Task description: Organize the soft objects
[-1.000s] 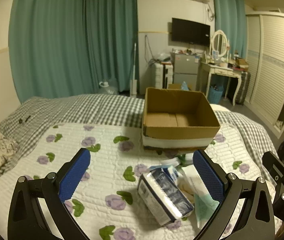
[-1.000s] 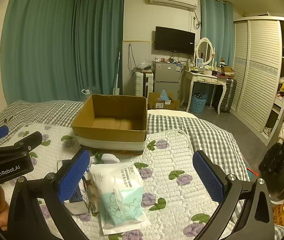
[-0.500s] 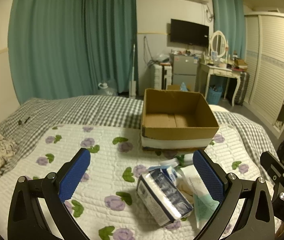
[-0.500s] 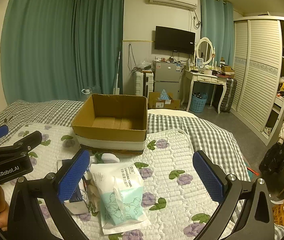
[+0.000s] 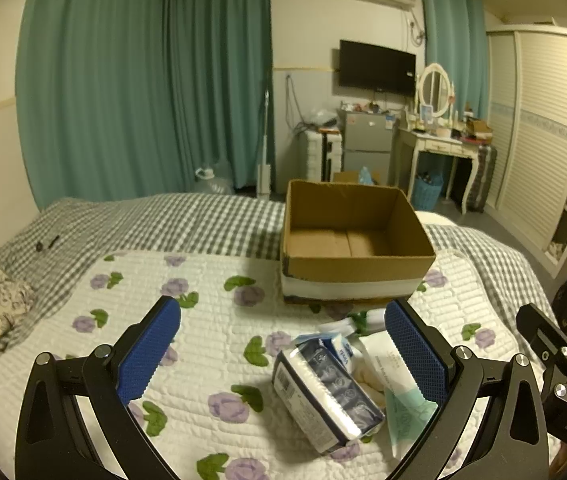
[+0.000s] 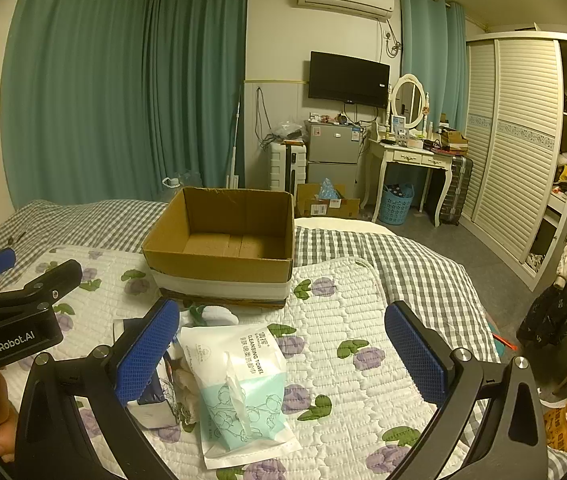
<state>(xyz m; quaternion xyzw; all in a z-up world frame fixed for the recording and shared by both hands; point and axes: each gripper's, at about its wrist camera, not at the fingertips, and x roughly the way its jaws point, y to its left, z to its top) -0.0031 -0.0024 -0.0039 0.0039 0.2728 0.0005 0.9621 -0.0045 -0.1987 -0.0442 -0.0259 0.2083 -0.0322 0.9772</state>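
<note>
A bed (image 5: 211,224) fills the near ground, covered by a grey checked sheet with a white quilt (image 6: 343,312) printed with purple flowers laid over it. Behind it hang teal curtains (image 5: 131,92); a wall television (image 6: 348,79), a small fridge (image 6: 332,160), a dressing table (image 6: 411,160) and a slatted wardrobe (image 6: 511,132) line the far side.

An open, empty cardboard box (image 5: 353,244) sits on the quilt toward the bed's far edge. Just in front of it lie the soft things in a loose pile: a blue tissue pack (image 5: 323,392), a cleansing towel pack (image 6: 239,384) and a white bundle (image 6: 213,313) close to the box's front wall.

The left gripper (image 5: 283,360) and right gripper (image 6: 283,358) both hover over the pile with fingers spread wide, holding nothing. The quilt lies bare to the left of the pile and toward the bed's right edge.
</note>
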